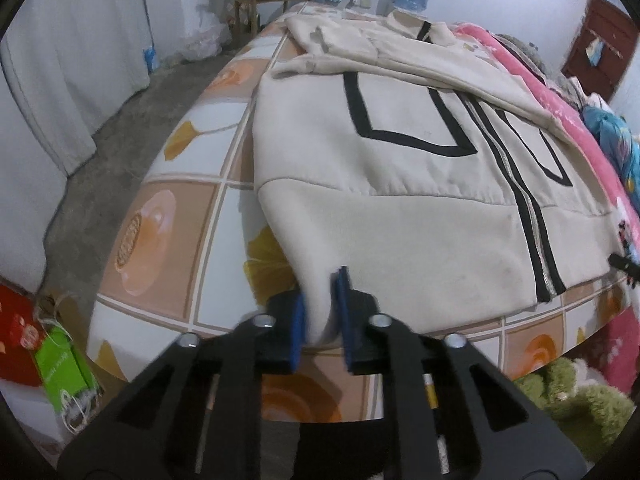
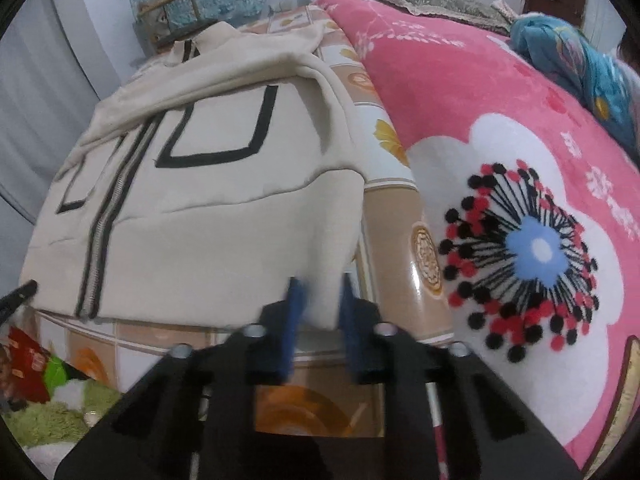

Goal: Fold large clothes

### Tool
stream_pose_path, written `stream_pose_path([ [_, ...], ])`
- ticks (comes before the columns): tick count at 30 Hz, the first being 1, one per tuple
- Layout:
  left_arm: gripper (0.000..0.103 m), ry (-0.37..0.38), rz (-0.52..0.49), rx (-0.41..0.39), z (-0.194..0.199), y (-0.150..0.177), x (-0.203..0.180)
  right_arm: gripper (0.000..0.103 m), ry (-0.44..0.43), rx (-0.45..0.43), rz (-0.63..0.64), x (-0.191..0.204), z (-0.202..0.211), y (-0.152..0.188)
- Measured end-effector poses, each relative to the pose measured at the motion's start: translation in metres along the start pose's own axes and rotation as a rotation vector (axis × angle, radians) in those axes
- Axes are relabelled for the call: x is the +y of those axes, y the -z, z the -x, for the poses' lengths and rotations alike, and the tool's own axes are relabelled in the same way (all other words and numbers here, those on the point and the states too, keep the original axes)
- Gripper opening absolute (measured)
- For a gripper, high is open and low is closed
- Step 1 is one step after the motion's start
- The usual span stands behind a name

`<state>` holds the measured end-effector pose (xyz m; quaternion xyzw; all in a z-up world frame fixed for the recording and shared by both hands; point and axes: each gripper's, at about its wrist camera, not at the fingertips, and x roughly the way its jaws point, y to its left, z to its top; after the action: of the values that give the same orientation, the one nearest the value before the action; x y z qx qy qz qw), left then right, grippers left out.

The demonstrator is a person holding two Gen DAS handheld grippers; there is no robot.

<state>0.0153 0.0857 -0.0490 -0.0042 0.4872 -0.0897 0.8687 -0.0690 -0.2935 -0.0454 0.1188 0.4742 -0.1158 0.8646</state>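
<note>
No text, brand or number can be read in either view. The green paper bag [image 1: 64, 376] at the lower left of the left wrist frame carries pale lettering along its side, but it is too blurred and distorted to make out. The red box [image 1: 18, 344] beside it, at the left edge, shows only light printed shapes, not legible characters. In the right wrist frame the same red box [image 2: 26, 364] sits at the lower left, again with marks too small to read.
</note>
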Motion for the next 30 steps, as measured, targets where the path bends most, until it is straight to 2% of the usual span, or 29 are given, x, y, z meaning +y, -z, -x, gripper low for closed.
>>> stream_pose_path([
  [5, 0.007, 0.003, -0.061, -0.061, 0.025, -0.004, -0.006, 0.009, -0.036, -0.061, 0.012, 0.005, 0.026, -0.004],
  [9, 0.007, 0.065, -0.066, -0.061, 0.048, -0.007, -0.001, 0.009, -0.063, -0.081, 0.042, 0.010, 0.050, -0.005],
  [14, 0.007, 0.132, -0.026, -0.007, 0.065, 0.000, 0.012, 0.009, -0.109, -0.037, 0.017, 0.003, 0.069, 0.009],
  [18, 0.007, 0.201, 0.039, -0.004, 0.064, 0.002, 0.021, 0.009, -0.133, 0.012, -0.020, -0.003, 0.064, 0.021],
  [21, 0.007, 0.289, 0.112, -0.037, 0.067, -0.012, 0.028, 0.009, -0.175, -0.007, -0.067, -0.005, 0.061, 0.012],
  [23, 0.007, 0.343, 0.140, -0.083, 0.072, -0.030, 0.032, 0.009, -0.217, -0.057, -0.082, -0.005, 0.068, -0.009],
  [27, 0.007, 0.368, 0.181, -0.111, 0.067, -0.059, 0.038, 0.009, -0.258, -0.114, -0.095, -0.002, 0.069, -0.042],
  [30, 0.007, 0.355, 0.210, -0.118, 0.052, -0.082, 0.040, 0.009, -0.274, -0.132, -0.110, -0.002, 0.062, -0.062],
])
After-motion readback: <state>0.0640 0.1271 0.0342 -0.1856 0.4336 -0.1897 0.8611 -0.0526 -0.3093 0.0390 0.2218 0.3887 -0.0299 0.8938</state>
